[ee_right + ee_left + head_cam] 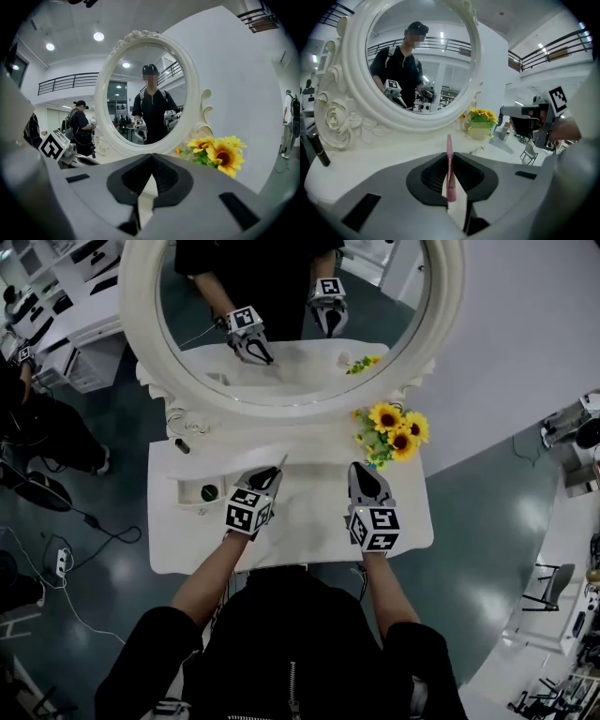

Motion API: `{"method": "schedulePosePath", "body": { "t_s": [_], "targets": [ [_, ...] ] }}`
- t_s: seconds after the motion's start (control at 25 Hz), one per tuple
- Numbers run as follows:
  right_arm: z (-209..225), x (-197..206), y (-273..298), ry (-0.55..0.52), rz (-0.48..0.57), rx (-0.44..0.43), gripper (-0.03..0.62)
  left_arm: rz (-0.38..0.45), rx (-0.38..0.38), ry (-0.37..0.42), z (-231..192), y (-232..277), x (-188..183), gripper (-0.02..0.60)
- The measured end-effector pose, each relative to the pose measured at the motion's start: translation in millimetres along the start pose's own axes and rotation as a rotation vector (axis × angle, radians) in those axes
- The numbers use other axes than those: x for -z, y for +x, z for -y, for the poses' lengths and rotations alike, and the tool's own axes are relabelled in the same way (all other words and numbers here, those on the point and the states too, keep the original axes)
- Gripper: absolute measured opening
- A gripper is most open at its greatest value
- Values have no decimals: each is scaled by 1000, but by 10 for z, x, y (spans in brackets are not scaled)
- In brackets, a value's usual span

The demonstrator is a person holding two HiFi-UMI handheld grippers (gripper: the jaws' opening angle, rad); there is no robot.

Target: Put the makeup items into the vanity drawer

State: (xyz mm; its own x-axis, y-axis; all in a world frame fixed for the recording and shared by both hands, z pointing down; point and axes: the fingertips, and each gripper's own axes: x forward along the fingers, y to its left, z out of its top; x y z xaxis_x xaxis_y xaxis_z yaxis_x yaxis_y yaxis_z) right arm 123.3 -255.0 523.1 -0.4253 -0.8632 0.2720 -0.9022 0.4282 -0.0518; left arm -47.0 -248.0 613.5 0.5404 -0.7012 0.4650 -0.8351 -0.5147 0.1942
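Pinching a thin pink pencil near its lower end, the left gripper sits low in the middle of the head view. Its jaws are clenched on the stick, and most of the length pokes out past the tips toward the mirror. That narrow hold looks like the weak point. A quick swing to the left could let the pencil pivot or slide out between the pads, and its long free end might catch the wall of the open drawer on the way in. The drawer is a sunken tray at the left of the tabletop. A small round dark item already lies in it and could get knocked.

The right gripper, just right of centre, is pressed closed at its tips with nothing between them. It hangs over bare tabletop and seems out of the way.

The white table is mostly clear. A short dark tube lies farther back on the left, near the carved mirror base. A bunch of sunflowers stands at the back right. Behind them rises the round white-framed mirror, reflecting both tools. Beyond is dark glossy floor, with cables at the lower left of the frame and a folding chair at the lower right.
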Motion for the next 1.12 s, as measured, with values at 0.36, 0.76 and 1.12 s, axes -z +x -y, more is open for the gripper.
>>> {"method": "schedulePosePath", "body": {
  "t_s": [0.36, 0.76, 1.12],
  "targets": [
    [-661, -180, 505, -56, 7, -192, 5, 49, -173, -42, -627, -650, 6, 57],
    [-1632, -207, 965, -97, -8, -409, 5, 41, -386, -97, -1365, -1632, 420, 57],
    [-1779, -139, 1038, -107, -33, -438, 5, -119, -384, 64, -1637, -1795, 697, 57]
  ]
}}
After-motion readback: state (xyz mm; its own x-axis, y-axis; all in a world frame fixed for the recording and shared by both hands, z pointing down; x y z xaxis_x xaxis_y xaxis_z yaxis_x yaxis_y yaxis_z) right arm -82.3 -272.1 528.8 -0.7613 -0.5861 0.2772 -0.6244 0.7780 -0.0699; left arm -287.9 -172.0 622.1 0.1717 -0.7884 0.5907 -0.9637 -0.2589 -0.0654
